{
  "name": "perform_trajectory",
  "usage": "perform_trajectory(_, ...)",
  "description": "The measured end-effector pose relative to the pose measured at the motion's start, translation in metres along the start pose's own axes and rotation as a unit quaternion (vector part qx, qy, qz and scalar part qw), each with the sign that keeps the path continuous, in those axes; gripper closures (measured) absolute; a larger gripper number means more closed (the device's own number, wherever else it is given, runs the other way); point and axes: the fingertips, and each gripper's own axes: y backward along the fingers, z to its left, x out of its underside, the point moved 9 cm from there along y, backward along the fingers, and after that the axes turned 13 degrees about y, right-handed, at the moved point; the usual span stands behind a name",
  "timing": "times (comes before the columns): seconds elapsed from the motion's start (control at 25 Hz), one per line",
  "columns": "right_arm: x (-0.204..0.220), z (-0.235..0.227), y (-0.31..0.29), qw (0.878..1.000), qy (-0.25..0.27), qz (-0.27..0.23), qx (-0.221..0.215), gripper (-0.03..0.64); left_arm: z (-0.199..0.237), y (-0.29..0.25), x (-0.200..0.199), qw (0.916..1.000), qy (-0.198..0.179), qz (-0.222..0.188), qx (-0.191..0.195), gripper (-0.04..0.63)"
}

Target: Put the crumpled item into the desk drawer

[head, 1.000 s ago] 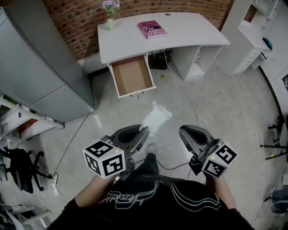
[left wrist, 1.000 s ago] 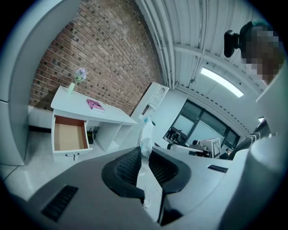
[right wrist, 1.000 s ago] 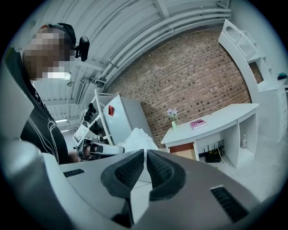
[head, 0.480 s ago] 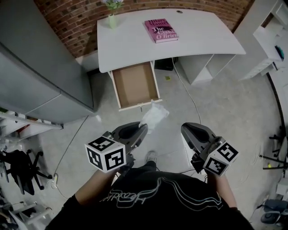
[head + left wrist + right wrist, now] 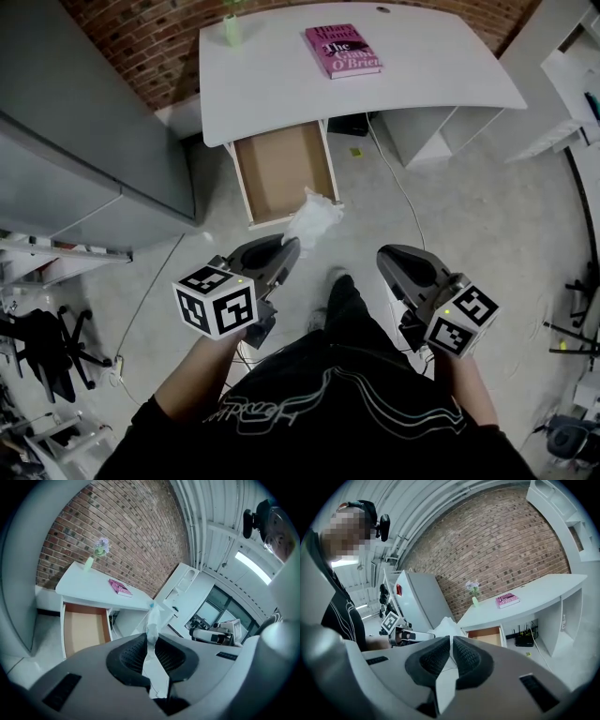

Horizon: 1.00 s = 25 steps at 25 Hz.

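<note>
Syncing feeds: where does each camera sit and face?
Head view: on the head, facing steeply down at drawer and desk; left tool, right tool, torso show.
Left gripper view: on left tool, facing desk; its jaws grip the crumpled item.
Right gripper view: on right tool, facing desk and left tool; torso shows.
All share the pink book.

Thin, creased, paper-like sheet is forming the crumpled item [image 5: 314,217]; matt brown board is lining the drawer [image 5: 281,169]; the tabletop [image 5: 281,84] is looking smooth.
</note>
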Motion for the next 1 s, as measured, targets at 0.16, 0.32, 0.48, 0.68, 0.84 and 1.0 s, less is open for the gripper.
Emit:
perform_trajectory(0.16,0.003,-0.016,-0.016,1.0,-0.003,0.013,-0.011,0.566,0.019,-0.013,-0.005,0.9999,0.003,-0.001,-0.012,0.531)
perform_trajectory(0.32,-0.001,-0.038,-0.038,0.999,-0.007,0.023,-0.023,0.566,0.042,-0.029,-0.018,0.9994,0.029,-0.002,-0.021,0.531)
perform_trajectory(0.48,-0.003,-0.062,-0.063,0.998,-0.017,0.04,-0.039,0.566,0.069,-0.045,-0.034,0.9981,0.043,0.003,-0.045,0.529)
perform_trajectory(0.68,-0.002,-0.101,-0.1,0.996,-0.028,0.063,-0.056,0.566,0.107,-0.077,-0.054,0.9969,0.038,0.015,-0.067,0.531)
perform_trajectory(0.84,0.001,-0.128,-0.127,0.994,-0.024,0.086,-0.063,0.566,0.132,-0.106,-0.062,0.9951,0.034,0.037,-0.085,0.531)
perform_trajectory(1.0,0.009,-0.149,-0.148,0.992,-0.027,0.105,-0.069,0.566,0.156,-0.133,-0.065,0.9933,0.03,0.056,-0.097,0.531)
